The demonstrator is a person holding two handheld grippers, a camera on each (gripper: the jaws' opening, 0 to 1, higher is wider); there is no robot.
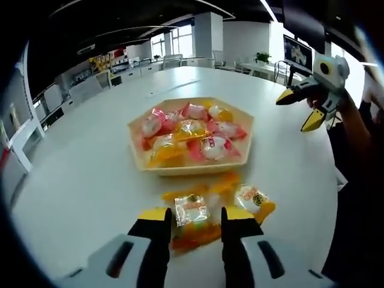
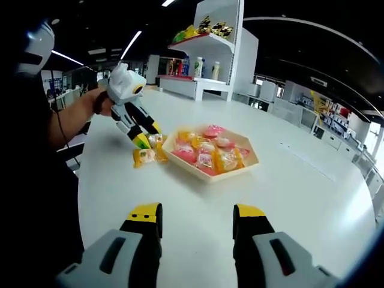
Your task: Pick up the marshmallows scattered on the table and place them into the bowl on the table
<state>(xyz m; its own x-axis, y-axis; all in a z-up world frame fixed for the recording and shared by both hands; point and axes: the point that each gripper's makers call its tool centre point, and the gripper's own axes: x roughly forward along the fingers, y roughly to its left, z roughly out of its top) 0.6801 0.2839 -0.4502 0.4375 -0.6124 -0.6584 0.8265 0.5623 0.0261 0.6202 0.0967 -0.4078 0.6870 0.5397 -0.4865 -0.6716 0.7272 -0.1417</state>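
Sitting on the large white round table (image 1: 78, 180) near its middle: a shallow hexagonal light-wood bowl (image 1: 191, 169), already loaded with pink, orange and yellow plastic-wrapped marshmallows (image 1: 193, 137).

Lying on the bare tabletop just in front of the bowl's near rim: 3 more wrapped marshmallows. Resting between the yellow-tipped black jaws of the left gripper (image 1: 193, 221): a clear-and-orange wrapped marshmallow (image 1: 192, 217), with the jaws spread on either side and not yet pressing it. Lying just beside it: a second orange-and-white wrapped marshmallow (image 1: 256, 200) and a flat yellow-orange wrapped marshmallow (image 1: 213, 188), the latter close against the bowl's wall.

Appearing in the right gripper view: the same left gripper (image 2: 143, 137), held by a person's hand (image 2: 103, 102), tips down among the loose sweets beside the bowl (image 2: 211, 173).

Hovering well above the table and well apart from the bowl: the right gripper (image 2: 197, 219), jaws wide apart and holding nothing; also showing in the left gripper view (image 1: 300, 108), raised at the far side.

Standing in the background: a white shelf unit with packaged goods (image 2: 210, 45).
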